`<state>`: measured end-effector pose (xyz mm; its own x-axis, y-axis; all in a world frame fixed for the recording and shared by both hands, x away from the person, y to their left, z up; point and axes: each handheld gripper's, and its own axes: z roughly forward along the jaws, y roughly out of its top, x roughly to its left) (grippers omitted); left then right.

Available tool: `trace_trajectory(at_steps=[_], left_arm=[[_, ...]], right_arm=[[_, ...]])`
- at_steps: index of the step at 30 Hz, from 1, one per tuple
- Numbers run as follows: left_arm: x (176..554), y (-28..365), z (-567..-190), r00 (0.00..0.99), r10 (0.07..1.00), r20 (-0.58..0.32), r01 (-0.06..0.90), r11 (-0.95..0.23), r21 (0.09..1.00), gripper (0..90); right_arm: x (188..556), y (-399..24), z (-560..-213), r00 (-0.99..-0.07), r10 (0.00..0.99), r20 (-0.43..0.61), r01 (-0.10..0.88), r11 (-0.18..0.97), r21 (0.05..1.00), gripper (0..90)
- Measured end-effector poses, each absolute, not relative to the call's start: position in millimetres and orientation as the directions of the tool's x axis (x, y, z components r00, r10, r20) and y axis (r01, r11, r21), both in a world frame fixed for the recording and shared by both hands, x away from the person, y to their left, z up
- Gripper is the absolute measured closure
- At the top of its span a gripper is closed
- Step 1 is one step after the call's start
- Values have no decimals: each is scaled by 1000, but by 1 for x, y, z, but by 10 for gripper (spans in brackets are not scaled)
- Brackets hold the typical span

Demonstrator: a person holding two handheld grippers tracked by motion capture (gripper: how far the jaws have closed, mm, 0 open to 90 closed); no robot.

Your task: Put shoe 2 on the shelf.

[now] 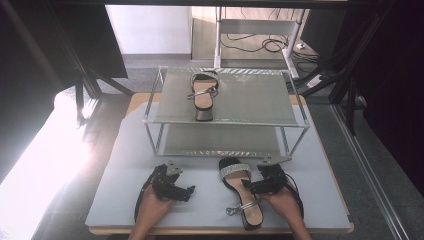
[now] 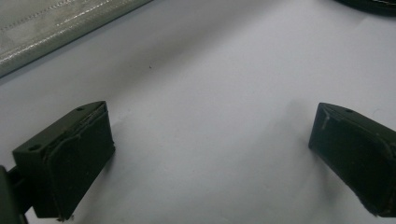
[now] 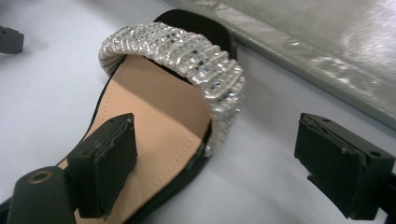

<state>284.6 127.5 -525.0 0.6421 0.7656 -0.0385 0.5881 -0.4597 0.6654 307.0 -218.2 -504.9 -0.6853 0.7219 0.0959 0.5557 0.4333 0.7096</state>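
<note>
Black-soled sandal (image 1: 241,191) lies before the rack (image 1: 227,119); your right gripper (image 3: 215,161) gapes wide astride its edge, gripping nothing. Left gripper (image 2: 210,156), beside it, spreads empty.

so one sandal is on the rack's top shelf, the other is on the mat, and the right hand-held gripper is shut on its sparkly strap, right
Not quite: the right hand-held gripper is open, one jaw over the insole and one beside the sandal on the mat, gripping nothing, as the right gripper view shows. The rest holds: the other sandal sits on the rack's top shelf.
</note>
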Motion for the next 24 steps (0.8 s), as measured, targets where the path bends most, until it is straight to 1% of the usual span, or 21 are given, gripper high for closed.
trace_trajectory(at_steps=[4,5,7,8,9,10,11,12,13,14,15,16,17,18,21,24], left_arm=[[285,128,-525,642,765,-38,588,-460,665,0],[285,127,-525,642,765,-38,588,-460,665,0],[285,127,-525,642,766,-38,588,-460,665,0],[285,127,-525,642,766,-38,588,-460,665,0],[285,127,-525,642,766,-38,588,-460,665,0],[285,127,-525,642,766,-38,588,-460,665,0],[285,127,-525,642,766,-38,588,-460,665,0],[285,127,-525,642,766,-38,588,-460,666,0],[285,127,-525,642,766,-38,588,-460,666,0],[285,127,-525,642,766,-38,588,-460,665,0],[284,127,-525,642,766,-38,588,-460,665,0],[285,127,-525,642,766,-37,588,-460,666,0],[285,127,-525,642,766,-38,588,-460,666,0],[285,127,-525,642,766,-38,588,-460,665,0],[285,127,-525,642,766,-38,588,-460,665,0],[285,128,-525,643,765,-37,587,-461,665,0]], right_arm=[[312,-215,-507,-679,725,113,569,423,705,149],[314,-215,-507,-679,723,125,575,419,702,166],[319,-213,-508,-673,723,159,592,397,701,233],[319,-213,-508,-673,723,159,592,397,701,233],[322,-212,-508,-668,720,189,605,378,700,306],[324,-212,-509,-666,718,202,611,371,699,340],[324,-212,-509,-666,718,202,611,371,699,340],[328,-211,-510,-661,715,227,623,355,697,422],[328,-211,-510,-661,715,227,623,355,697,422],[330,-211,-510,-648,714,267,642,324,695,528],[330,-211,-510,-648,714,267,642,324,695,528],[331,-211,-510,-641,716,277,648,311,695,552],[331,-213,-510,-611,735,295,672,283,684,610],[331,-213,-510,-611,735,295,672,283,684,610],[331,-217,-511,-571,748,338,704,235,670,659],[331,-217,-510,-561,755,340,710,228,666,670]])
